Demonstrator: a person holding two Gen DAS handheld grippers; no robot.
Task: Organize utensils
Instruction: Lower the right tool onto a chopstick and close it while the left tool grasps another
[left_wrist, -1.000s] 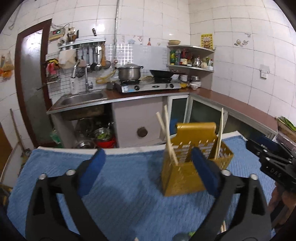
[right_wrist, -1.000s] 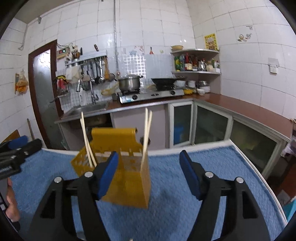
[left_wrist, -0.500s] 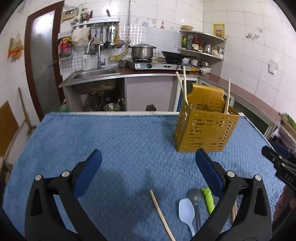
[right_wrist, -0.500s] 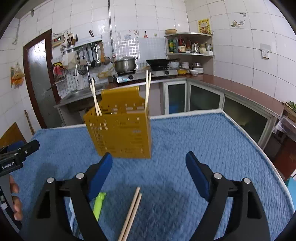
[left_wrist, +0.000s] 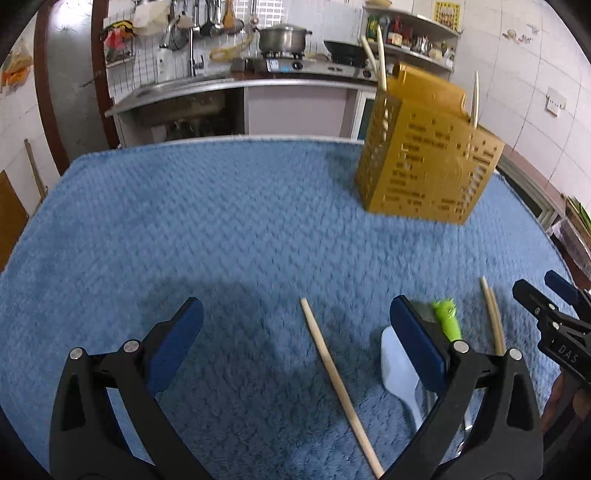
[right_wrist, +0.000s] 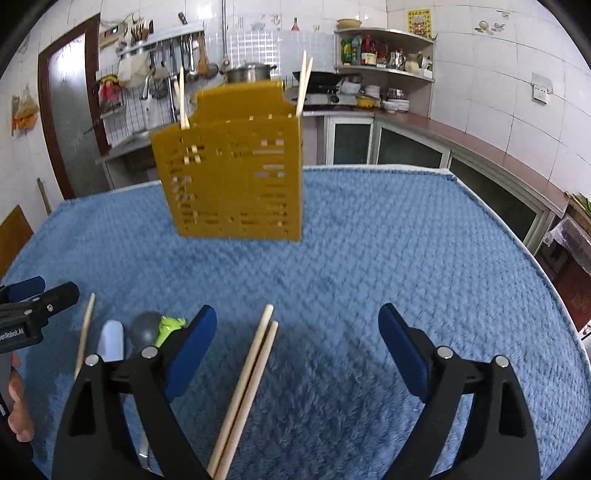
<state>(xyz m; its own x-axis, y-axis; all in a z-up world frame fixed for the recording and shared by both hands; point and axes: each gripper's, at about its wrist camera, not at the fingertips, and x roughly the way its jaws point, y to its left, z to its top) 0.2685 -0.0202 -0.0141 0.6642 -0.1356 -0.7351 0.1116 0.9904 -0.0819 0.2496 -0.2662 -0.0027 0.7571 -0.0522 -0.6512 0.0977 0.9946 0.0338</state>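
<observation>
A yellow slotted utensil holder (left_wrist: 424, 166) (right_wrist: 232, 177) stands on the blue cloth with a few chopsticks upright in it. My left gripper (left_wrist: 295, 310) is open above the cloth, and a single chopstick (left_wrist: 332, 369) (right_wrist: 84, 332) lies between its jaws, untouched. A pale blue spoon (left_wrist: 397, 365) (right_wrist: 110, 339), a grey spoon (right_wrist: 146, 328) and a green handle (left_wrist: 447, 317) (right_wrist: 168, 326) lie beside its right finger. My right gripper (right_wrist: 297, 317) (left_wrist: 554, 321) is open wide over a pair of chopsticks (right_wrist: 251, 376) (left_wrist: 493, 314), not touching them.
The blue cloth (right_wrist: 406, 240) covers the whole table. Bare cloth lies to the right of the chopstick pair and left of the single chopstick. Behind the table are a kitchen counter with a sink (left_wrist: 177, 92), a stove with a pot (left_wrist: 284, 37) and shelves.
Both grippers have sunk toward the cloth and tipped downward, which brought the loose spoons and chopsticks into view. The right jaws have spread wider.
</observation>
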